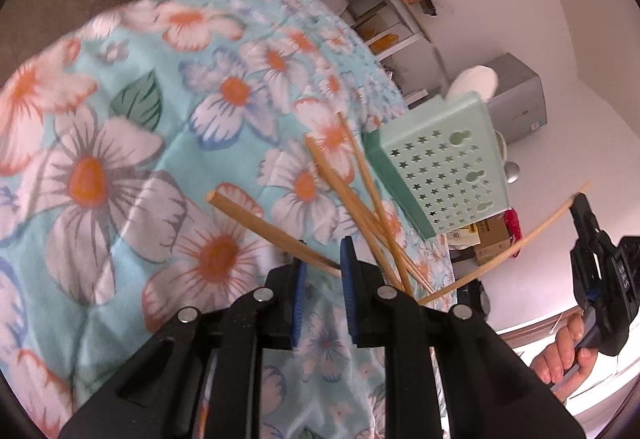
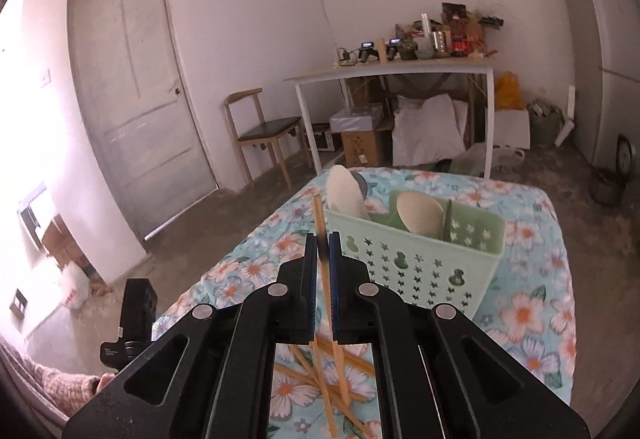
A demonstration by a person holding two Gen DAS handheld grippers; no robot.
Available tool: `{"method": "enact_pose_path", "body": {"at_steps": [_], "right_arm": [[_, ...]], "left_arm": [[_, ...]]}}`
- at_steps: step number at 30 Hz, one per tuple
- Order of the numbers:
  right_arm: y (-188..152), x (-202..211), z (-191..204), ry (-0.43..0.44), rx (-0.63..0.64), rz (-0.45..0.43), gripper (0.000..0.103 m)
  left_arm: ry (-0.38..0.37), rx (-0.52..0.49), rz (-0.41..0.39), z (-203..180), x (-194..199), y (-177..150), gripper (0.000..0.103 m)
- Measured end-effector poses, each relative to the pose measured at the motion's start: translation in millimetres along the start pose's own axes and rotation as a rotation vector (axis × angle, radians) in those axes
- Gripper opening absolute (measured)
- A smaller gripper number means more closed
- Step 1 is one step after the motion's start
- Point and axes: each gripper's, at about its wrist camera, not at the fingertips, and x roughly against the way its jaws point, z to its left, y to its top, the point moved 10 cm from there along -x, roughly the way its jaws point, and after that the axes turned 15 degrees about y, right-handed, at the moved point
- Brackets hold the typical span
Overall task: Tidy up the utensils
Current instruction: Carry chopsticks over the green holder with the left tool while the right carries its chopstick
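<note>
Several wooden chopsticks (image 1: 360,195) lie crossed on the floral tablecloth (image 1: 120,159), next to a mint-green utensil basket (image 1: 444,167) with star holes. My left gripper (image 1: 324,279) hovers over the pile, jaws apart and empty, one chopstick end (image 1: 256,219) just ahead of them. My right gripper (image 2: 322,255) is shut on a single chopstick (image 2: 320,223), held lifted near the basket's (image 2: 420,263) left corner. It also shows in the left wrist view (image 1: 588,223), with the chopstick (image 1: 520,243). Two pale spoons (image 2: 420,215) stand in the basket. More chopsticks (image 2: 320,375) lie under the right gripper.
The tablecloth (image 2: 532,303) covers a small table whose edges drop off left and far. Beyond stand a chair (image 2: 264,131), a white table (image 2: 392,71) with clutter, boxes, a door (image 2: 136,99) and a fridge (image 2: 604,59).
</note>
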Motion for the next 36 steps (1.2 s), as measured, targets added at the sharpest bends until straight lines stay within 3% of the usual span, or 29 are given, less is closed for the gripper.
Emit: {"method": "enact_pose_path", "body": {"at_steps": [6, 12, 24, 29, 33, 36], "right_arm": [[1.0, 19.0, -11.7, 0.002, -0.040, -0.054, 0.004], [10.1, 40.3, -15.1, 0.025, -0.072, -0.128, 0.003], [45.2, 106.9, -19.1, 0.064, -0.074, -0.324, 0.003], [59.1, 134.8, -12.7, 0.074, -0.043, -0.391, 0.003], [63.9, 150.5, -10.8, 0.077, -0.025, -0.421, 0.003], [64.2, 156.0, -14.8, 0.077, -0.027, -0.426, 0.003]], "left_arm": [[0.013, -0.156, -0.109, -27.4, 37.1, 3.1, 0.013], [-0.012, -0.250, -0.175, -50.8, 77.9, 13.8, 0.007], [-0.137, -0.396, -0.386, -127.0, 167.9, 86.7, 0.005], [-0.179, -0.458, -0.461, -179.2, 165.0, 113.4, 0.005], [-0.146, -0.517, -0.457, -211.3, 131.8, 127.7, 0.005], [-0.068, -0.575, -0.476, -224.8, 105.7, 133.5, 0.005]]}}
